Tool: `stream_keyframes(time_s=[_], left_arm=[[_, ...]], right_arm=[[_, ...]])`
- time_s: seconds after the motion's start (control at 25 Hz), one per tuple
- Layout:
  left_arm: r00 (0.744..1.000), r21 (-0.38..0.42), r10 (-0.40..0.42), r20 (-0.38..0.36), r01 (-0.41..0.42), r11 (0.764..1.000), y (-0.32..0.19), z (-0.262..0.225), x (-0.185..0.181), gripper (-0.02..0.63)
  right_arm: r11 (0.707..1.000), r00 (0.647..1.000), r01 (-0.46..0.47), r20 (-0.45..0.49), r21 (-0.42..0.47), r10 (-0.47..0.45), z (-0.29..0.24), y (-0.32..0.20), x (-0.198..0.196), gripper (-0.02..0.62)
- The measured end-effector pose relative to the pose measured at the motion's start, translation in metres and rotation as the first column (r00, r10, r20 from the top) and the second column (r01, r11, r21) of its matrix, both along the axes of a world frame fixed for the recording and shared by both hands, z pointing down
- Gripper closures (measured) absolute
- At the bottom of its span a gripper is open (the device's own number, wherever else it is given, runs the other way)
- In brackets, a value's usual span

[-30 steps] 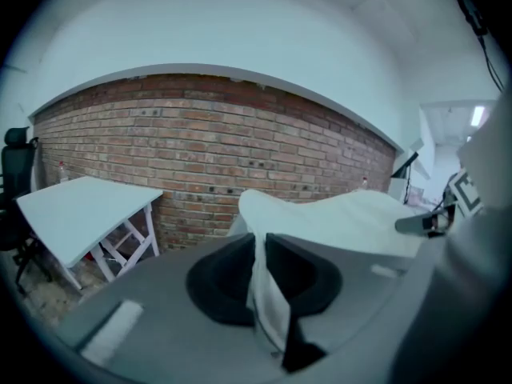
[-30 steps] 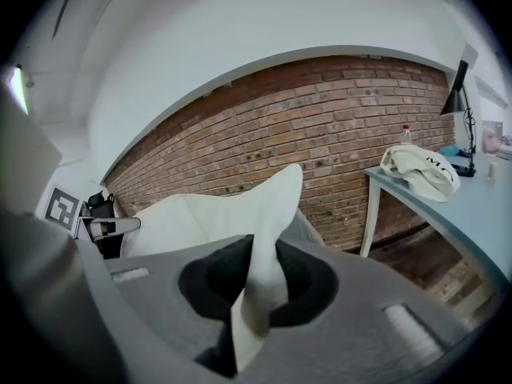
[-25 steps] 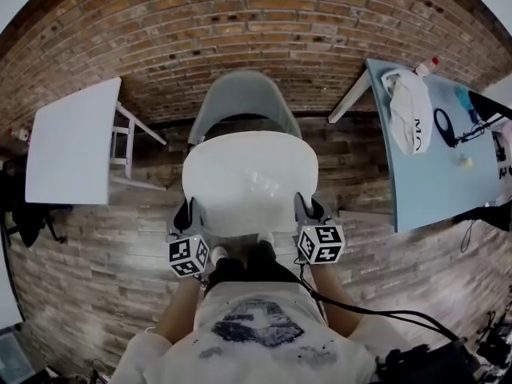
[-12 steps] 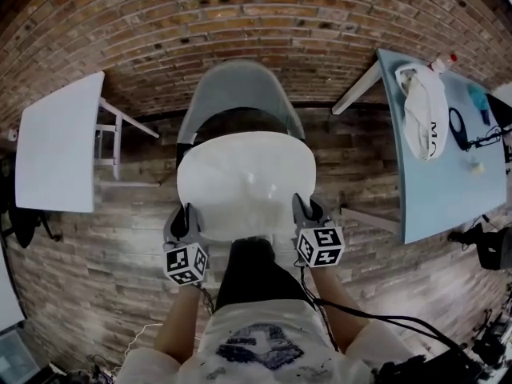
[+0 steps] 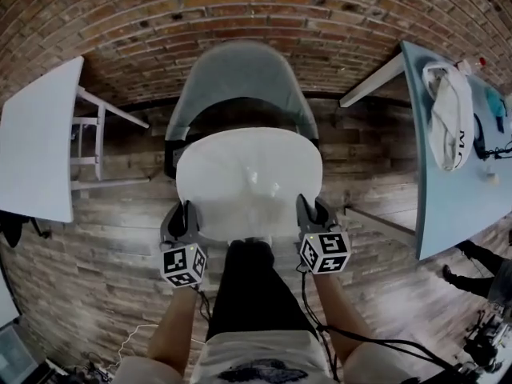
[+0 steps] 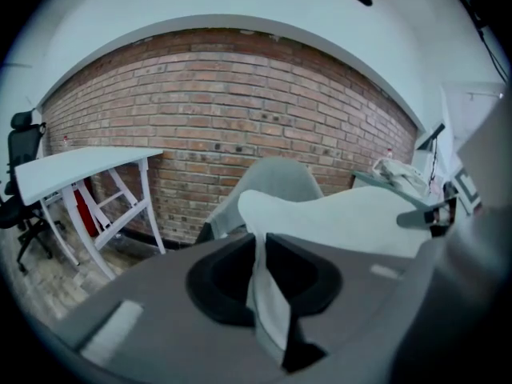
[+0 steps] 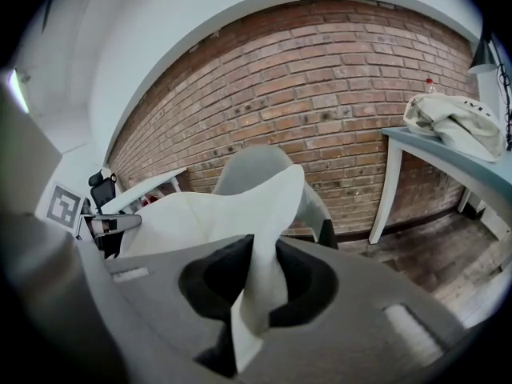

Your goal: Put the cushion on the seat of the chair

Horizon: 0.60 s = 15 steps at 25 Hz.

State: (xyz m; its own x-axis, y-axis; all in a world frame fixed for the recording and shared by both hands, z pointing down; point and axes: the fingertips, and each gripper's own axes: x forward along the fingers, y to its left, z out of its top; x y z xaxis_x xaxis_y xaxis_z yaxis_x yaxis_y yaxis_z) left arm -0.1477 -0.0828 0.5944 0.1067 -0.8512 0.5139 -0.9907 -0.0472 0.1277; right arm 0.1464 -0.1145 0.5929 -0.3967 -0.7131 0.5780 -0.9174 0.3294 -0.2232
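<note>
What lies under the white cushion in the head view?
The grey chair: a dark strip of its seat shows beyond the far edge of the cushion. The rest of the seat is covered, so contact cannot be judged.

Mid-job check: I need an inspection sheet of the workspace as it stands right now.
Surface: dark seat of the grey chair; nothing seen on the part that shows.
Job's things: white cushion held over the chair's front; contact with the seat cannot be told.
Clutter: white bag and small items on the light blue table.
Grippers: left hand-held gripper and right hand-held gripper are each shut on a near corner of the cushion.
Cables: black cable trails from the right hand-held gripper along the arm.
Surroundings: brick wall, wood floor, white table at left.
</note>
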Motion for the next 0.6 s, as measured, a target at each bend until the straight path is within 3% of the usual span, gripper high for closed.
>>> stream_keyframes(time_s=[0.6], left_arm=[[1.0, -0.067, 0.017, 0.023, -0.015, 0.998, -0.022, 0.125, -0.007, 0.571]], right_arm=[[0.997, 1.0, -0.013, -0.016, -0.079, 0.012, 0.132, -0.015, -0.009, 0.549]])
